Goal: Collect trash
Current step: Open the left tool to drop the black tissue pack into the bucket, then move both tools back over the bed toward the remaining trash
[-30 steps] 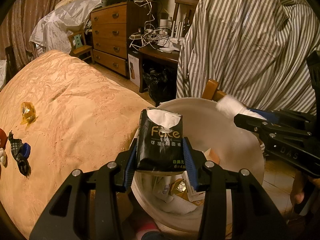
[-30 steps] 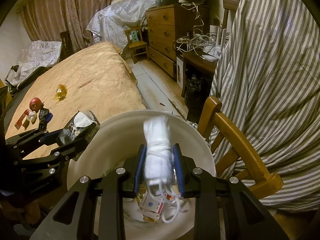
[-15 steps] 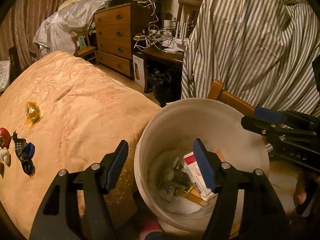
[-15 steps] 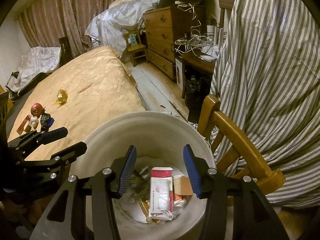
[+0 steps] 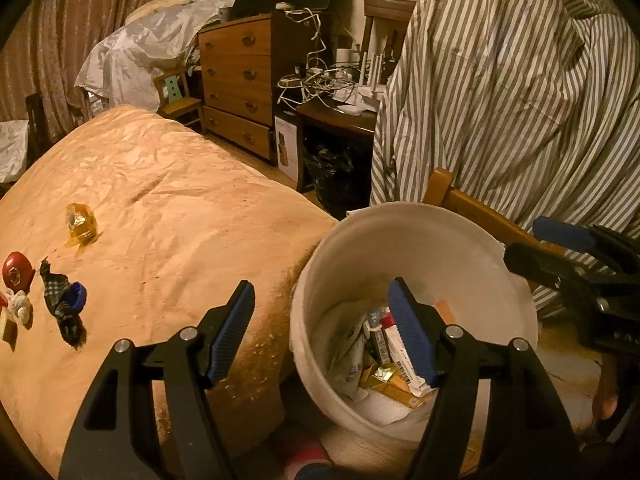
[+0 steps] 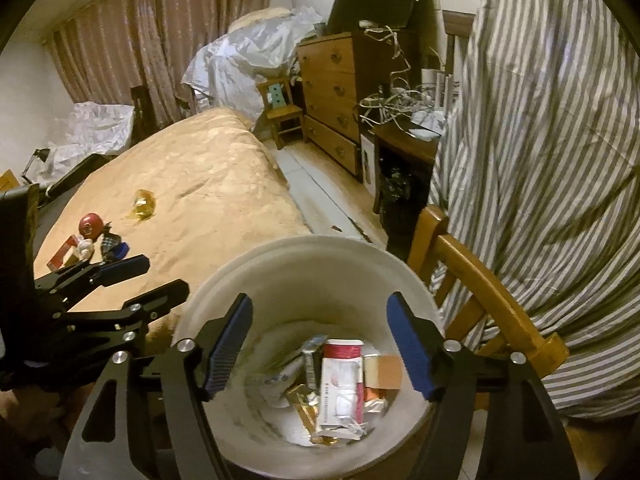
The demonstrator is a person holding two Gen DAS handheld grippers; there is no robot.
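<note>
Inside the white bucket point(image 6: 280, 276) beside the bed point(image 5: 160, 208) lies a heap of trash point(image 6: 340, 384): cartons, wrappers and crumpled tissue. Above it the right gripper point(image 6: 320, 344) has just been opening, nothing between its jaws, while the left gripper point(image 5: 320, 332) stands spread and empty over the bucket's near rim. More scraps point(image 5: 60, 300) lie on the bedspread.

Bed point(image 5: 168, 216), tan cover: yellow wrapper point(image 5: 81, 227), red round item point(image 5: 17, 272), checked cloth point(image 5: 60, 308) with blue cap point(image 5: 77, 295) touching, small white bits point(image 5: 19, 305) at left edge. Floor point(image 6: 320, 184): white bucket point(image 6: 304, 276) against bed's side, trash inside.
</note>
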